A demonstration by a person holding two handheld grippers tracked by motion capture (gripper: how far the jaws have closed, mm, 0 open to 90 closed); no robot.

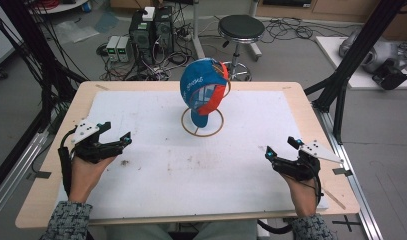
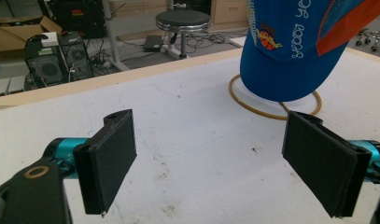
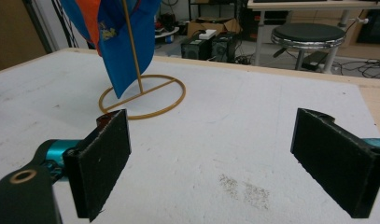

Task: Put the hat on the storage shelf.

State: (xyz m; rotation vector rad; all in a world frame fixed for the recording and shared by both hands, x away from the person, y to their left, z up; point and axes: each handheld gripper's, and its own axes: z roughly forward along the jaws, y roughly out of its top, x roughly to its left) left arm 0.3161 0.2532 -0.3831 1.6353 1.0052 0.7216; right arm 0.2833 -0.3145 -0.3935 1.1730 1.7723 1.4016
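Here, a blue-and-orange cap [image 1: 203, 87] hangs on a wire stand [image 1: 202, 123] at the table's far centre. Left gripper [image 1: 114, 137] and right gripper [image 1: 281, 146] rest near, jaws wide apart, empty. Nothing appears started; reaching the cap likely comes next.

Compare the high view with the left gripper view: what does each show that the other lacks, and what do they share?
High view alone: both forearms in patterned sleeves, the right gripper held open near the table's right side, the full wooden table edge, and the cap's orange panel beside the stand's upright hoop.

Left gripper view alone: the left gripper's black pads up close, spread wide, and a basketball logo on the cap.

Both: the blue cap on its gold wire stand, the white mat, the black stool.
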